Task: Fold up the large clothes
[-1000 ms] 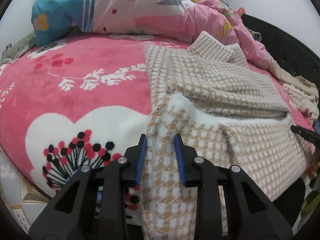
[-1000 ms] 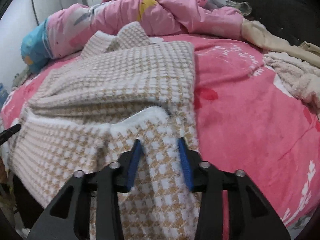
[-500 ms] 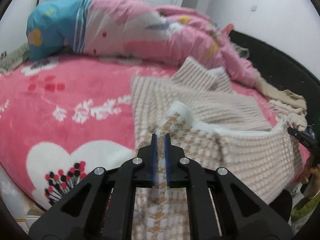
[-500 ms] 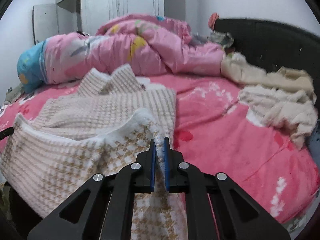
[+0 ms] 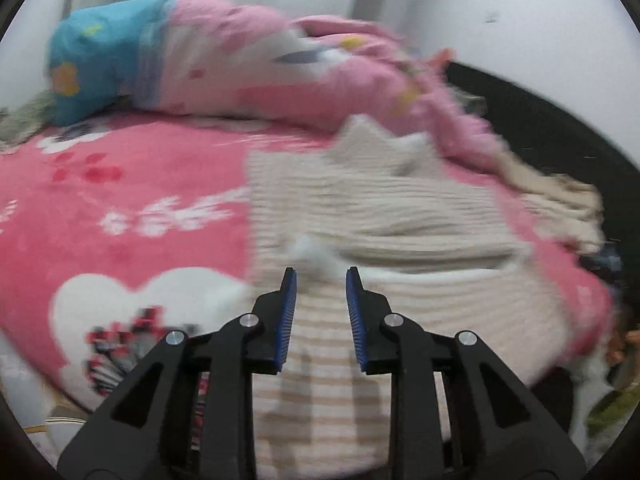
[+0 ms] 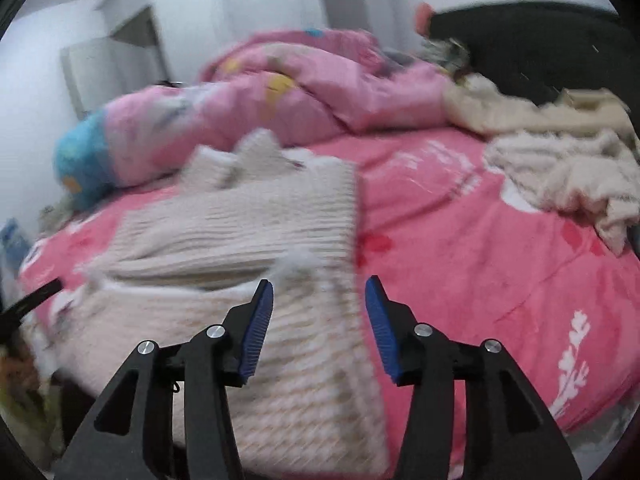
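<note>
The left tool (image 5: 321, 274) angles downward, its two black arms reaching forward, blue-ribbed pads facing each other across a modest gap. Its jaws are opening, with nothing pinched between the pads. The right tool (image 6: 319, 283) tilts down likewise; its jaws are opening too, standing wider apart, and its pads press on nothing.

Layout of garment on bed.
The sweater (image 5: 360, 208) lies on the bed (image 5: 120, 200); bunched duvet (image 5: 248, 60) behind it, apparently more clothes (image 6: 560, 176) to the right.
</note>
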`<state>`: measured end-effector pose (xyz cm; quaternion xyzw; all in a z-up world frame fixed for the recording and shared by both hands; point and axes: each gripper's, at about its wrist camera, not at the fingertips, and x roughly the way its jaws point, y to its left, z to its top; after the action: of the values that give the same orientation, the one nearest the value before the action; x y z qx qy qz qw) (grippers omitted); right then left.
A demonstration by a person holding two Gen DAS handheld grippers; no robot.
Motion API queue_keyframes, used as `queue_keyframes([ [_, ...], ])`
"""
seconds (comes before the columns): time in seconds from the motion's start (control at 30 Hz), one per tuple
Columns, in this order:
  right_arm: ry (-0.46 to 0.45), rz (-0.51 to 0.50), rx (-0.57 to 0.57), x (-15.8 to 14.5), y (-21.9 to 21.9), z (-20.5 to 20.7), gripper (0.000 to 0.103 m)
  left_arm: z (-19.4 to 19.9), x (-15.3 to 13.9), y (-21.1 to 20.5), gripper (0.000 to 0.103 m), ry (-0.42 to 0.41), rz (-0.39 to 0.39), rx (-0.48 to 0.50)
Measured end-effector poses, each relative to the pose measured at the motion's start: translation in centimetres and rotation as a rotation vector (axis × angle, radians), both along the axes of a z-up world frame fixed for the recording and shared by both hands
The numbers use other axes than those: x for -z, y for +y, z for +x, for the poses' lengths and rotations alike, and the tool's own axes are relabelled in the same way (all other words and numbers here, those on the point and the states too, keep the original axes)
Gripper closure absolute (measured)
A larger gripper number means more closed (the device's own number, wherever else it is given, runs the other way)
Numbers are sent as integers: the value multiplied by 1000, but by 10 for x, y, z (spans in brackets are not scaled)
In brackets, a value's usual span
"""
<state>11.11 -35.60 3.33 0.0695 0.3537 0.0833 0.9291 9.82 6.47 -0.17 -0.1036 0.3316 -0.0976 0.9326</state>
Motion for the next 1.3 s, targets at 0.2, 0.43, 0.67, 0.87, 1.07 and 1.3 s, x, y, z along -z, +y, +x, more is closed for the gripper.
queue_keyframes([
  [0.2, 160, -42, -184, 58, 69, 24, 56, 18, 48, -62, 79, 153, 45, 144],
  [0.43, 242, -7, -112, 63, 64, 37, 58, 26, 69, -48, 86, 184, -27, 101],
  [0.67, 194, -63, -242, 61, 126, 57, 58, 24, 69, -50, 88, 192, -8, 94],
  [0.87, 289, 49, -172, 76, 108, 70, 55, 32, 70, -46, 88, 214, -38, 93],
  [1.07, 157, 6, -339, 29, 126, -5, 51, 36, 71, -46, 88, 228, -41, 89],
  [1.3, 230, -220, -371, 91, 176, -13, 45, 41, 72, -44, 88, 244, -61, 79],
])
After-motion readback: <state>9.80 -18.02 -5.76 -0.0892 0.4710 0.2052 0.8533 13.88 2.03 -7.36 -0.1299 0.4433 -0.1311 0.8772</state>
